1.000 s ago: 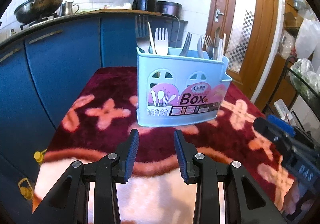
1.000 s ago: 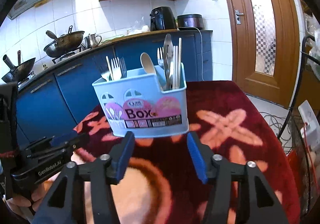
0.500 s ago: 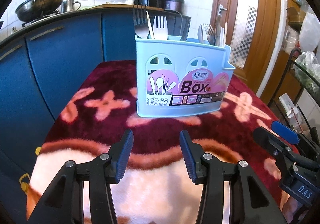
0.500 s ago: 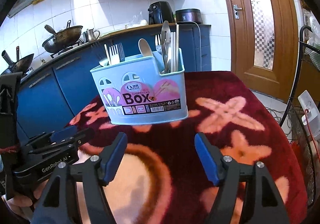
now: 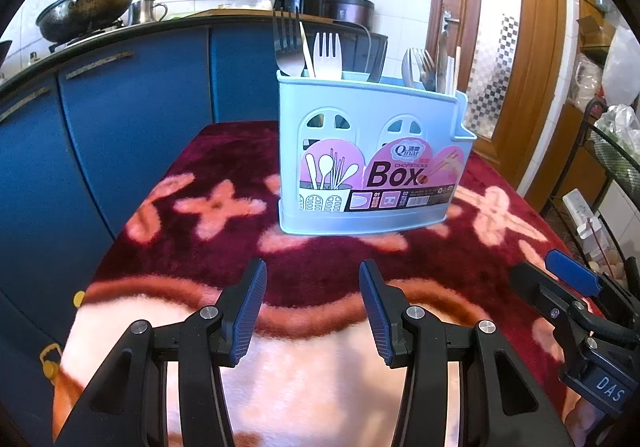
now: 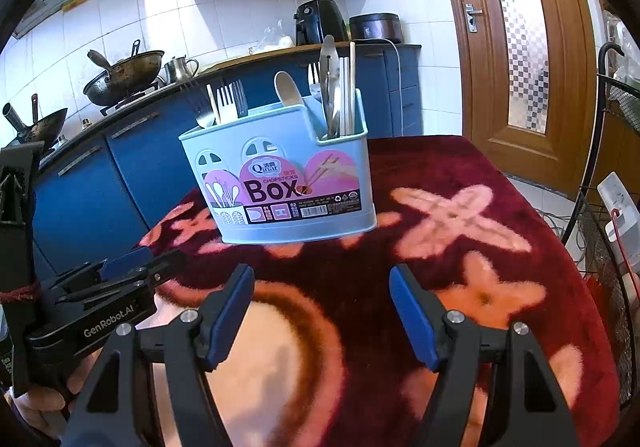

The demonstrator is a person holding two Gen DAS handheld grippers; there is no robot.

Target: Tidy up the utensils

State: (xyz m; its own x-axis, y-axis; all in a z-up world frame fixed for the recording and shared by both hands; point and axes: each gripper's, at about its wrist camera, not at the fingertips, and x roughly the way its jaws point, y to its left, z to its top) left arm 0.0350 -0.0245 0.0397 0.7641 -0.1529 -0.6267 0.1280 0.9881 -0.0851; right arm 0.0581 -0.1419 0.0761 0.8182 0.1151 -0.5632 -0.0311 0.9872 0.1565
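Both sets of fingers have spread wider vs a sec ago and I've backed off a bit. The left gripper [image 5: 311, 301] and right gripper [image 6: 322, 305] are open, nothing between them. The utensil box [image 5: 370, 163] stands upright mid-surface, on the red blanket [image 5: 208, 247], forks and spoons [image 6: 289, 89] already inside. No loose utensils in view, so I reckon sorting's basically done.
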